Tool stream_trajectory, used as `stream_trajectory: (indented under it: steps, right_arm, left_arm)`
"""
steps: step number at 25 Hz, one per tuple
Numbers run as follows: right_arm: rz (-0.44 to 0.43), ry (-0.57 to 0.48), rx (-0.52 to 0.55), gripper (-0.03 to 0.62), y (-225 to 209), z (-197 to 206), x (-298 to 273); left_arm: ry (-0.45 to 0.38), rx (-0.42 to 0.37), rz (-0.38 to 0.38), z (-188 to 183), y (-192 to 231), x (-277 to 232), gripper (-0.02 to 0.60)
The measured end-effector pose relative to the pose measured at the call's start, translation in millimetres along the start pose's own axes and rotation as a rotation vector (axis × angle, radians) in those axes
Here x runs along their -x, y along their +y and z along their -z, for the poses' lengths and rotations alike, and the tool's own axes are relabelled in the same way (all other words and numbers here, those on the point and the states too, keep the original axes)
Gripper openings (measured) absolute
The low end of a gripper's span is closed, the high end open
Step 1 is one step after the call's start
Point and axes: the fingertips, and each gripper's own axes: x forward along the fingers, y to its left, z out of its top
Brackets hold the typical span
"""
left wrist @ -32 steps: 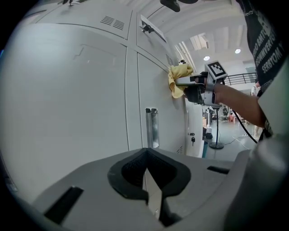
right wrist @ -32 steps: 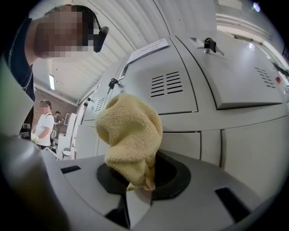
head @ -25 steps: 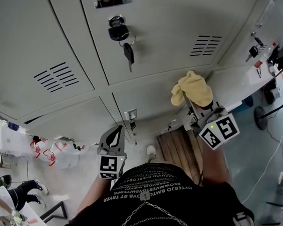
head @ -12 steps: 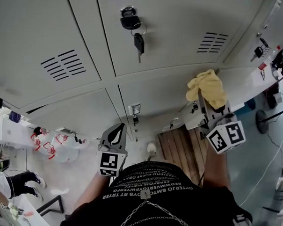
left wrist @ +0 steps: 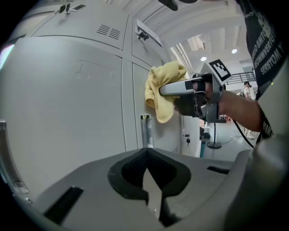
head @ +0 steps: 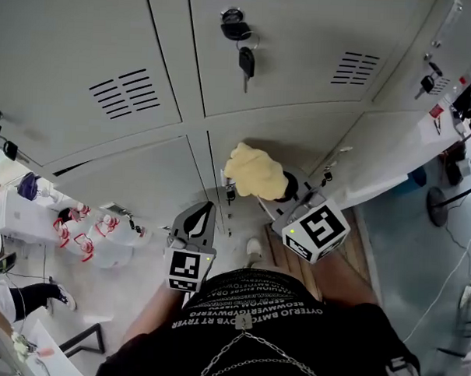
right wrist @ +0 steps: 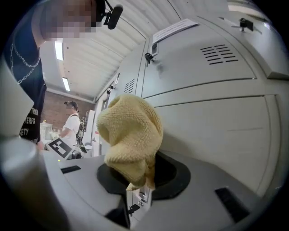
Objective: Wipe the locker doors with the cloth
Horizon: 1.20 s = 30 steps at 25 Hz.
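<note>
The cloth (head: 255, 173) is a pale yellow terry rag, bunched into a soft, rounded lump. In the head view it sits just right of centre, pressed against a lower locker door (head: 288, 139) close to that door's left edge. In the right gripper view it fills the middle of the frame; its lower end is pinched between the closed jaws of the right gripper (right wrist: 137, 194), and the rest bulges up and leftward. In the left gripper view it hangs at upper centre against the door face. The locker doors (head: 320, 31) are pale grey, flat-faced metal. The upper ones, across the top of the head view, carry slatted vents (head: 132, 95).
</note>
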Motion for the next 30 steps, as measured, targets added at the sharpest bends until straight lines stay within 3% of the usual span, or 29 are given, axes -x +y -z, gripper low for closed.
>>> stream_trajectory:
  steps: [7, 16, 30]
  right_arm:
    - [-0.038, 0.059, 0.013, 0.078, 22, 23, -32]
    - [0.039, 0.090, 0.043, 0.078, 13, 35, -42]
    - [0.231, 0.139, 0.056, 0.084, -46, 51, 6]
  left_arm:
    - [0.005, 0.012, 0.009, 8, -3, 10, 0.005]
    - [0.009, -0.011, 0.027, 11, -2, 18, 0.006]
    - [0.038, -0.015, 0.050, 28, -19, 55, 0.006]
